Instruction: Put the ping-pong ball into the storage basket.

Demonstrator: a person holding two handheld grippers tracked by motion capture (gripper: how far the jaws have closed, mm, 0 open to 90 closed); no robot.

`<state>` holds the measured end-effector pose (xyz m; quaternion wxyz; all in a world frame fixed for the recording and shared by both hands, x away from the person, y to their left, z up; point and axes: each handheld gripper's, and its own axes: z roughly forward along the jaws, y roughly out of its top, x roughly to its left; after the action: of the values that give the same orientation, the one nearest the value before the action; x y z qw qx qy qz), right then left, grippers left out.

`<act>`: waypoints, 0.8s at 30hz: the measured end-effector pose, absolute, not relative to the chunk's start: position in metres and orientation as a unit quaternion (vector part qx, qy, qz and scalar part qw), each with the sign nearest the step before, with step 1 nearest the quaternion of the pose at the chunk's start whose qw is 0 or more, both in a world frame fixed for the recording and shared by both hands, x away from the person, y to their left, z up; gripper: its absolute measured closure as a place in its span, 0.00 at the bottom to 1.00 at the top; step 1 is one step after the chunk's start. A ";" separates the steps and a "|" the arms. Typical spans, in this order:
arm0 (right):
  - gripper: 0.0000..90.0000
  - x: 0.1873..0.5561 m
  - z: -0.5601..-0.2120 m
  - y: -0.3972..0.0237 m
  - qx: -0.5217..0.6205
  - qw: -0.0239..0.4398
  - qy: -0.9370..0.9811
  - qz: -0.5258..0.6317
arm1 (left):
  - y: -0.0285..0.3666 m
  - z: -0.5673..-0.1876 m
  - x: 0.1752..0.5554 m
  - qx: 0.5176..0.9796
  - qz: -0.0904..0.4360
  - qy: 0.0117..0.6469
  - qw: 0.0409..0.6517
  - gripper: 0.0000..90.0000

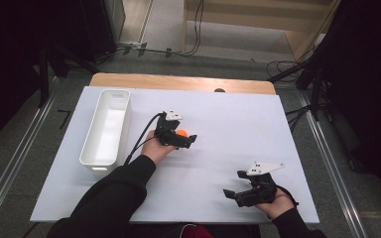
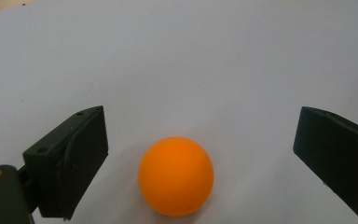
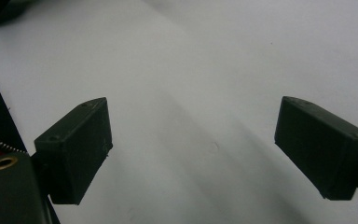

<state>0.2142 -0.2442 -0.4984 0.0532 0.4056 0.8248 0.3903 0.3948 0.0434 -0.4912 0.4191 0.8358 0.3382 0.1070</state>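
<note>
Now the left gripper (image 1: pixel 187 140) sits out over the middle of the white table (image 1: pixel 228 119), and the orange ping-pong ball (image 2: pixel 175 176) lies right between its jaws — spread wide, neither pad touching it. From the gripper's own camera you can see clear table on both sides of the ball, so nothing is clamped; the ball rests on the surface by itself. My guess is the jaws are held this wide to straddle a round thing that rolls at the slightest nudge, letting both pads close on it evenly.

Off to the near right, the right gripper (image 1: pixel 244 191) rests low by the table's front edge, jaws parted and nothing between them — parked out of the way, I'd say, leaving the centre free for the other hand.

At the left side stands a long white plastic bin (image 1: pixel 105 129), open-topped and empty as far as I can see, well apart from the ball. It looks a likely place for the ball to go, though that's only a judgement.
</note>
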 end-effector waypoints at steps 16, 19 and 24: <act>0.11 0.213 -0.498 -0.244 0.408 0.051 0.824 0.389 | 0.045 -0.504 0.395 0.838 0.107 0.347 0.406 0.04; 0.11 0.214 -0.498 -0.245 0.408 0.053 0.824 0.389 | 0.045 -0.506 0.395 0.844 0.108 0.344 0.398 0.04; 0.11 0.214 -0.498 -0.245 0.408 0.053 0.823 0.392 | 0.043 -0.511 0.394 0.847 0.113 0.342 0.391 0.04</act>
<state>0.2138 -0.2453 -0.4979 0.0533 0.4076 0.8229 0.3922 0.3939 0.0430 -0.5112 0.3913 0.8469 0.3419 0.1126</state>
